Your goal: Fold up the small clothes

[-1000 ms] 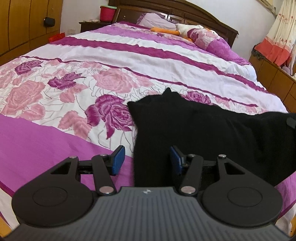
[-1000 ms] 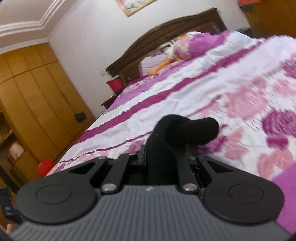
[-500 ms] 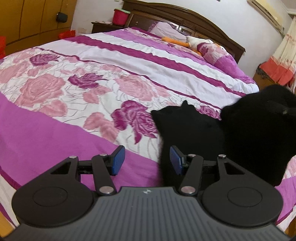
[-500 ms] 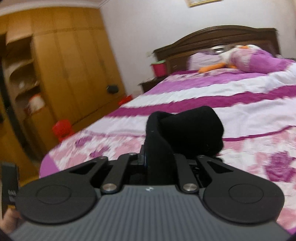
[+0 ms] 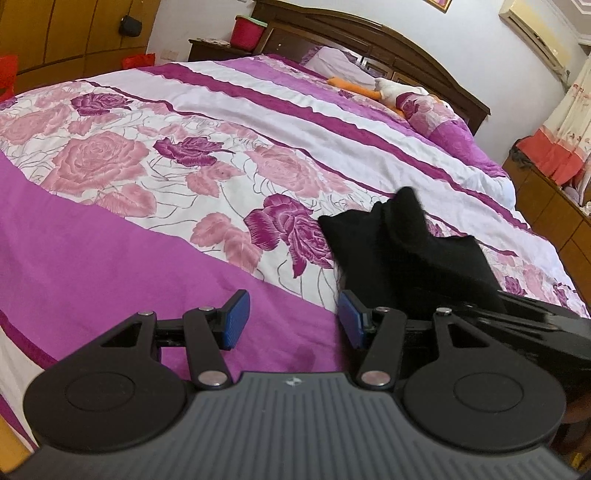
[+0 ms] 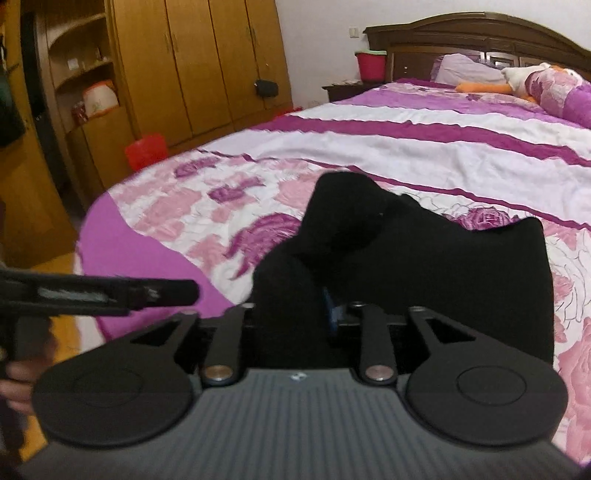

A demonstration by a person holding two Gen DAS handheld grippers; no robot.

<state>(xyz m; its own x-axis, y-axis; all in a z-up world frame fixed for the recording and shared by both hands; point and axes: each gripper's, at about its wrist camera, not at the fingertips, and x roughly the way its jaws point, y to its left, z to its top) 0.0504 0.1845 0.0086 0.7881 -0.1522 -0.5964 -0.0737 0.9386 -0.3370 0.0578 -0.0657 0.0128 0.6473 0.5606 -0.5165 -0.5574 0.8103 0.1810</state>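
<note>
A small black garment (image 5: 399, 258) lies on the flowered purple bedspread (image 5: 147, 240), its one side doubled over into a raised fold (image 6: 343, 221). My right gripper (image 6: 291, 310) sits low at the garment's near edge with its jaws opening. The cloth is still between them, but a gap shows beside the blue right pad (image 6: 330, 312); the left pad is hidden by cloth. From the left wrist camera, the right gripper (image 5: 535, 321) shows as a black bar. My left gripper (image 5: 293, 319) is open and empty over the purple band, just left of the garment.
The bed runs back to a dark wooden headboard (image 5: 369, 33) with pillows and an orange and white plush toy (image 5: 388, 88). A wooden wardrobe (image 6: 184, 74) and a red bin (image 6: 146, 149) stand left of the bed. A hand (image 6: 14, 380) holds the left gripper.
The right gripper swung across with the lifted black cloth, laid it over the garment on the bed, and its jaws parted. The left gripper stayed open and shifted slightly sideways.
</note>
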